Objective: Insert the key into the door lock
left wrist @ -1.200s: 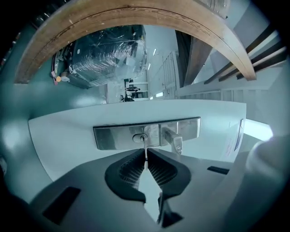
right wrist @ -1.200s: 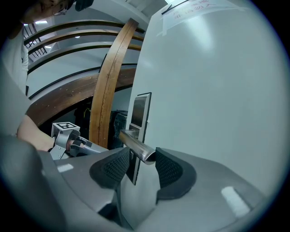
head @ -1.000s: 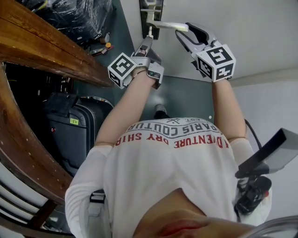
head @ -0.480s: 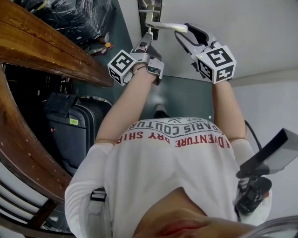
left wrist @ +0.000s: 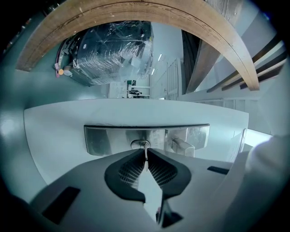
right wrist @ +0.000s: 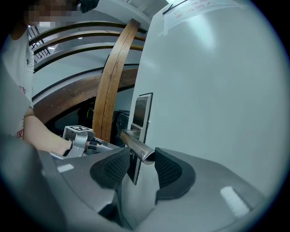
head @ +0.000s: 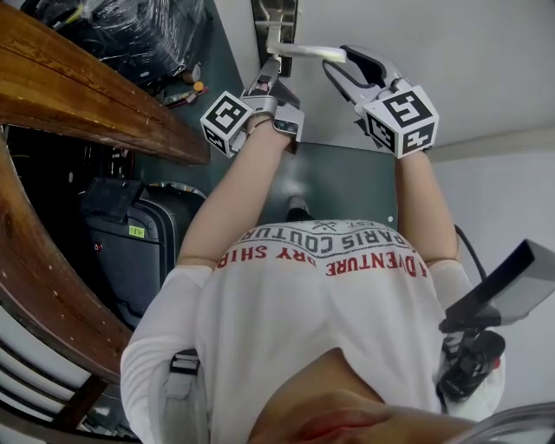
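Observation:
A steel lock plate [left wrist: 108,138] with a round keyhole cylinder [left wrist: 141,144] is fixed on the white door [head: 434,61]. My left gripper [left wrist: 145,157] is shut on a thin metal key [left wrist: 145,154], whose tip sits in the keyhole. In the head view the left gripper [head: 270,76] is pressed up under the plate [head: 277,16]. The lever handle [right wrist: 135,144] juts from the plate [right wrist: 142,111]. My right gripper [right wrist: 139,165] is open, its jaws standing on either side of the handle's end. The head view shows the right gripper [head: 343,71] at the handle [head: 303,52] tip.
A curved wooden beam [head: 78,95] runs along the left. Under it stands a black suitcase [head: 130,243], and a plastic-wrapped bundle [head: 147,26] lies beyond. The person's torso in a white shirt [head: 321,295] fills the lower head view.
My left gripper has moved closer to the lock plate and the key has gone further into the keyhole. The right gripper has stayed around the handle.

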Demonstrator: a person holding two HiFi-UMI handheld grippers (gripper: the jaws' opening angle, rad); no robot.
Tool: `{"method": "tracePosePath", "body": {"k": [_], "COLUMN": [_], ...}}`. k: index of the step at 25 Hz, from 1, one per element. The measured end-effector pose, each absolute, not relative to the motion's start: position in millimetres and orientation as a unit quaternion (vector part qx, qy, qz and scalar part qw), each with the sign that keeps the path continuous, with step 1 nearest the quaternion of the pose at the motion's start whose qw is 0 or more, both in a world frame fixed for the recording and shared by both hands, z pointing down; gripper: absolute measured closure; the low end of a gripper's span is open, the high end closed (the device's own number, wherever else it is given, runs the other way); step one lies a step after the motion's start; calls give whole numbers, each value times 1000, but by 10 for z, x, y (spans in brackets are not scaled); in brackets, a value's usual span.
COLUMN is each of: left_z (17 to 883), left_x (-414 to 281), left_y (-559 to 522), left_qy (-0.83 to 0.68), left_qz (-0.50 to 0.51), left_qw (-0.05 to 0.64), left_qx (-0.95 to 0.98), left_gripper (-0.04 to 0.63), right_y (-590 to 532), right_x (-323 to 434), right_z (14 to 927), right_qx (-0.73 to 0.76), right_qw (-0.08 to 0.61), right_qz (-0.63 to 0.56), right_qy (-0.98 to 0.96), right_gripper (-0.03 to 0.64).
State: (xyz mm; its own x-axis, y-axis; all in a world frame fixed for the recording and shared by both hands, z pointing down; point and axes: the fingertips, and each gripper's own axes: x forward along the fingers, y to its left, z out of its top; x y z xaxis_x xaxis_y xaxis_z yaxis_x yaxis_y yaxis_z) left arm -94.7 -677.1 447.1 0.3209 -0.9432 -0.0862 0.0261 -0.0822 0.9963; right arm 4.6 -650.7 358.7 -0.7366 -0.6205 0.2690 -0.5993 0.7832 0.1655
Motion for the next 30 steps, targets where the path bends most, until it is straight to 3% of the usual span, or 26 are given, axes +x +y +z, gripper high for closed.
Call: {"method": "tracePosePath", "body": {"k": [3,5,8,12,13,14,15,16,17,22,30], "left_z": [4453,4463,4506,4206,4028,3858,3721,3635,3603,3753,4083], "left_x": [-954,-960,-1008,-1101,-1090,-1065,-1037,-1009,-979,-871,-824], "left_y": [-6782,-6755,-6593,-5918,-5663,-5399,-5138,-4881,-4624,-3359,-2153], "left_qy": [-403,-414,-439,-471,-466,-457,-448,-438,-426,-358,-343], "left_qz": [-404,-363,-276,-119,-88,-59,-31,-2,27,104,115], "left_qw": [521,494,442,304,259,216,179,151,134,119,149], "left_qx": [634,673,732,819,842,861,876,886,894,920,920], "left_gripper": [561,479,456,457,457,476,539,594,594,594,594], "right_y": [-6528,-6563,-6585,-5957,-5676,-5382,-5089,-4797,-4504,-3157,-2029], "right_x": [45,87,263,241,188,138,92,46,-3,-264,-343], "right_z": [3595,3614,3665,3605,3548,3500,3476,3485,3525,3882,4202], "right_qx": [333,350,388,360,347,337,328,319,309,253,221], "right_qw": [151,146,136,134,134,133,131,131,133,171,192], "right_qz": [-27,-21,-12,12,14,18,26,39,53,87,109], "right_qy": [-930,-925,-911,-923,-928,-932,-935,-938,-940,-948,-950], "right_gripper": [451,449,449,461,499,542,600,615,615,615,615]}}
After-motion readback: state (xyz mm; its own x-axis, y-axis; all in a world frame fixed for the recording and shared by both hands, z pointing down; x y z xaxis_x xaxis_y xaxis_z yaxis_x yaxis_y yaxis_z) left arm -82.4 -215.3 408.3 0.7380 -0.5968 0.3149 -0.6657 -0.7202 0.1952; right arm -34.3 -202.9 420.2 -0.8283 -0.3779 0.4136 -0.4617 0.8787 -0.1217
